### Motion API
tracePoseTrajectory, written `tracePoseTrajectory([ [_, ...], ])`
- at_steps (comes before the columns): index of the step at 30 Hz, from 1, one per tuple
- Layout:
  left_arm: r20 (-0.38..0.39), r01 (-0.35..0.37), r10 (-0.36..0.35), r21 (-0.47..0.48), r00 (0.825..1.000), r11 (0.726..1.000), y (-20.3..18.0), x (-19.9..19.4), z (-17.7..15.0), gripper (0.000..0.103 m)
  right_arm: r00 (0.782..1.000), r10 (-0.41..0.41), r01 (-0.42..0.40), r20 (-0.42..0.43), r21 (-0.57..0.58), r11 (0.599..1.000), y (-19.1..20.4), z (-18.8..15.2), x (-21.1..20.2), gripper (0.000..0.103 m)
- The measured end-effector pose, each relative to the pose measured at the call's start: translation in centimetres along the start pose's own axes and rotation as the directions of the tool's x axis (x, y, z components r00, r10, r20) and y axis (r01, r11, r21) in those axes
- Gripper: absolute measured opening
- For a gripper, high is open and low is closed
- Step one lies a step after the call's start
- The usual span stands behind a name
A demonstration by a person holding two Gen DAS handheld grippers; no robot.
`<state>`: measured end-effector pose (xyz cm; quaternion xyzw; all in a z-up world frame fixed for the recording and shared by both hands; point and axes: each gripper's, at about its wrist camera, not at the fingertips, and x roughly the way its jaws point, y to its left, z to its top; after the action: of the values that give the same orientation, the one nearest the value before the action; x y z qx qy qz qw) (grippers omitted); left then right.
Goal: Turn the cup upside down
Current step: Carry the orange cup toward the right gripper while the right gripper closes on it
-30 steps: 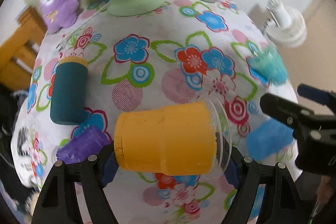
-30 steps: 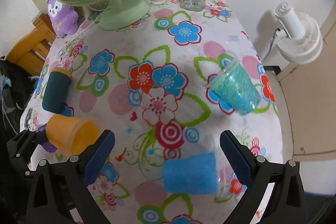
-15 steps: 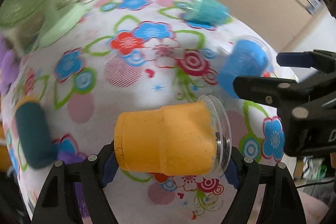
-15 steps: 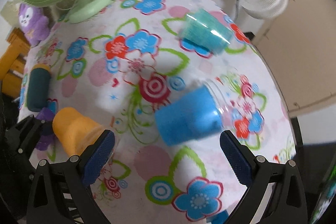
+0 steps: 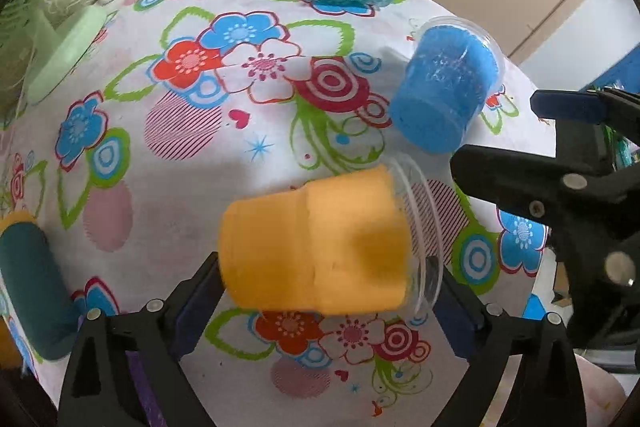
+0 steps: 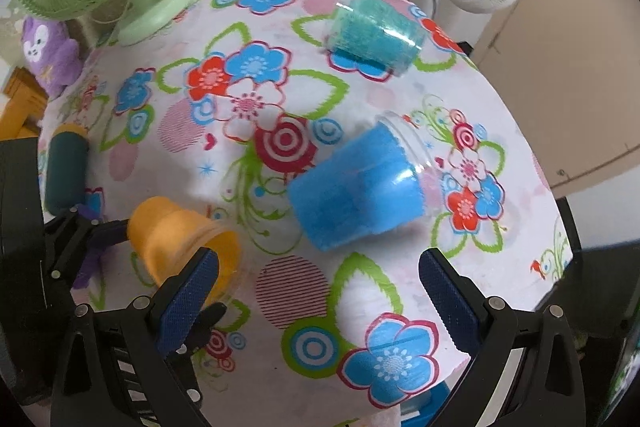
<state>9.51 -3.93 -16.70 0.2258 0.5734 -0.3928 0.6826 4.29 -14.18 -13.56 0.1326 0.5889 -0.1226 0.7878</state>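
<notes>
Left wrist view: the left tongs (image 5: 320, 291) clench the orange cup (image 5: 316, 247) sideways above the bench (image 5: 180, 167), rim rightward. Rotation should finish rim-down before lowering. Right wrist view: the right tongs (image 6: 316, 291) stand released, facing the blue cup (image 6: 352, 187); they should stay clear.

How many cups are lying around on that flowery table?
4: an orange cup held in the left gripper, a blue cup mid-table, a teal cup farther back, and a dark green cup at the left edge. Others may be hidden.
</notes>
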Motion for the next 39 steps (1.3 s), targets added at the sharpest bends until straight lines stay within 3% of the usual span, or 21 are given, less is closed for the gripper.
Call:
tracePoseTrajectory([
  [8, -0.016, -0.056, 0.055, -0.108, 0.998, 0.993, 0.2, -2.7, -1.2, 0.099, 0.998, 0.068, -0.065, 0.015, -0.156, 0.986, 1.8, 1.5, -1.9, 0.101],
  [14, -0.004, -0.124, 0.128, -0.280, 0.992, 0.952, 0.2, -5.8, -2.8, 0.099, 0.989, 0.147, -0.135, 0.015, -0.313, 0.940, 3.1, 2.3, -3.5, 0.101],
  [21, 0.026, -0.141, 0.186, -0.552, 0.982, 0.822, 0.3, -7.8, -5.1, 0.099, 0.979, 0.206, -0.174, 0.008, -0.502, 0.847, 4.8, 3.2, -4.7, 0.101],
  [30, 0.017, -0.184, 0.287, -0.731, 0.958, 0.658, 0.4, -8.5, -6.8, 0.099, 0.976, 0.212, -0.185, -0.044, -0.678, 0.711, 7.5, 3.5, -3.9, 0.101],
  [34, 0.011, -0.181, 0.299, -0.774, 0.954, 0.607, 0.9, -7.9, -7.6, 0.097, 0.979, 0.198, -0.165, -0.041, -0.725, 0.668, 8.7, 3.6, -3.1, 0.101],
  [39, -0.008, -0.169, 0.275, -0.808, 0.961, 0.564, 1.4, -6.2, -8.5, 0.097, 0.984, 0.162, -0.153, -0.068, -0.787, 0.598, 10.1, 3.3, -1.4, 0.100],
])
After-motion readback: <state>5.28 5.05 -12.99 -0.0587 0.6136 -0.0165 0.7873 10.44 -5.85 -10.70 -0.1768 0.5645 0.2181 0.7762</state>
